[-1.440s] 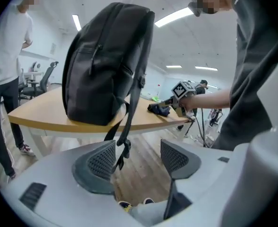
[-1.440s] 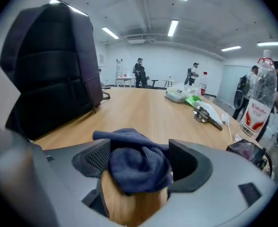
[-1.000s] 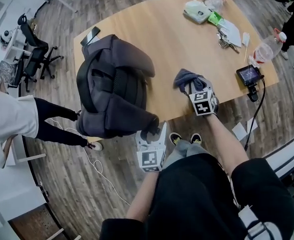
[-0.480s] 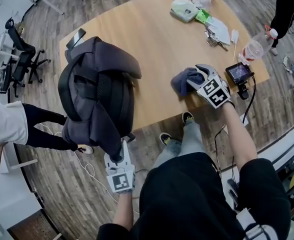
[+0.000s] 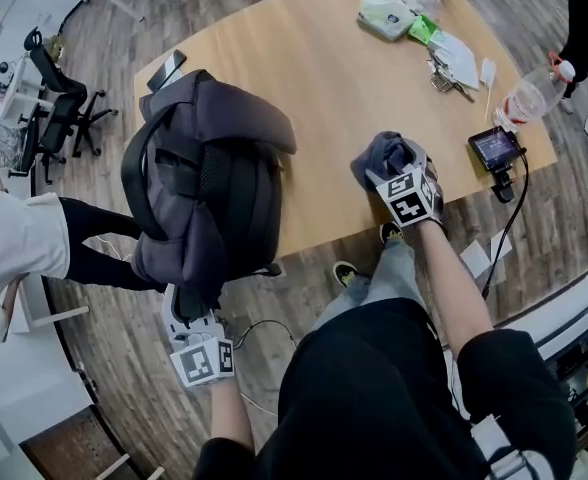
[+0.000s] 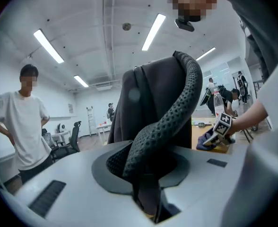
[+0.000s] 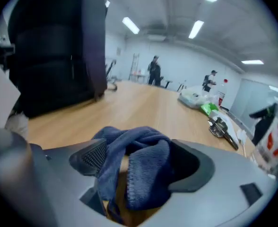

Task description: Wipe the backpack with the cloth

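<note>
A dark grey backpack stands on the left end of the wooden table, its lower part hanging over the near edge. My left gripper sits just below it; its jaws have just closed and are shut on a black mesh shoulder strap, seen close up in the left gripper view. A crumpled blue cloth lies on the table near the front edge. My right gripper has just opened its jaws wide around the cloth, which bunches loosely between the pads.
A black phone lies by the backpack's far corner. At the table's far right are a white pouch, a green packet, keys, a plastic bottle and a small screen with a cable. A person in white and office chairs are at left.
My left gripper went from open beside the backpack's bottom corner to shut on its strap and moved left along the table's edge. The right gripper's jaws opened around the cloth.
</note>
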`<state>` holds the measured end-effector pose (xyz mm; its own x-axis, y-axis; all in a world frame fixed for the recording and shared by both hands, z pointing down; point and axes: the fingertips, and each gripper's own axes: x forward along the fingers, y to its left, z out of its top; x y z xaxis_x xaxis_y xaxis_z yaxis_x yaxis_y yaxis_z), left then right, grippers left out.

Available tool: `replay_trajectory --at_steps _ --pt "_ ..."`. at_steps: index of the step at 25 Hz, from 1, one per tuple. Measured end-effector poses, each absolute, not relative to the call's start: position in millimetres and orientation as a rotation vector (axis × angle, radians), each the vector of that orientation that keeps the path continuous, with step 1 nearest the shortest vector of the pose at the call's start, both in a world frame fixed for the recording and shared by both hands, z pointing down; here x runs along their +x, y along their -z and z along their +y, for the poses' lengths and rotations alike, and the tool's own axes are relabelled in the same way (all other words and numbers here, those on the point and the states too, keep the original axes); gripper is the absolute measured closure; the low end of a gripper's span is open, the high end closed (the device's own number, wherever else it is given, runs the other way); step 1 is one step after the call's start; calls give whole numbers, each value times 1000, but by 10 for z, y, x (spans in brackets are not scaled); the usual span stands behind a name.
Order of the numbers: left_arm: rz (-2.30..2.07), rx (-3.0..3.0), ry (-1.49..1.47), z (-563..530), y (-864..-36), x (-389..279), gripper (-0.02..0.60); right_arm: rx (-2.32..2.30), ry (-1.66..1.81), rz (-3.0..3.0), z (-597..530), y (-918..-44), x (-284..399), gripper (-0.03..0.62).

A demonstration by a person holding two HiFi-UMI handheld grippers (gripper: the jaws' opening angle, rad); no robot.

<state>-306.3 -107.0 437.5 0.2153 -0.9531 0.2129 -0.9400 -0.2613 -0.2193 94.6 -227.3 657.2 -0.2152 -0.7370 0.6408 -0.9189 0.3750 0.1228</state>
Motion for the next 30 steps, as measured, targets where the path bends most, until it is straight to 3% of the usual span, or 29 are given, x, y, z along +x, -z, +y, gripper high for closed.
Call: replay_trajectory --at_steps 2,3,4,5,7,11,14,21,30 --pt "1892 -2429 449 -1088 -4365 -3075 491 1498 -416 -2004 -2306 -6659 1029 208" --pt "1889 -2432 443 -1094 -4360 -3080 491 1514 -409 -1999 -2302 -6659 1071 405" --pt "1882 -2436 438 -1097 -4360 -3082 491 1515 -400 -2011 -2283 -6637 1073 486" --pt "1874 -2439 434 -1100 -4364 -3083 491 1511 -408 -2069 -2248 -6564 1000 500" --pt "1857 -2446 428 -1118 -4371 -3087 491 1496 -400 -2346 -2099 -6138 579 505" --pt "1853 -2457 414 -1191 -4371 -3112 491 1238 -68 -3054 -1418 -4851 -941 507" --pt "1888 -2460 383 -1189 -4366 -3172 491 1193 -119 -3130 -1156 -4643 -1684 507" --pt "1885 -2473 334 -1179 -4392 -3205 494 1530 -552 -3161 -1863 -4691 -1271 507" --pt "1852 -2474 309 -1206 -4397 -3194 494 1220 -652 -3192 -3334 -4666 -1132 507"
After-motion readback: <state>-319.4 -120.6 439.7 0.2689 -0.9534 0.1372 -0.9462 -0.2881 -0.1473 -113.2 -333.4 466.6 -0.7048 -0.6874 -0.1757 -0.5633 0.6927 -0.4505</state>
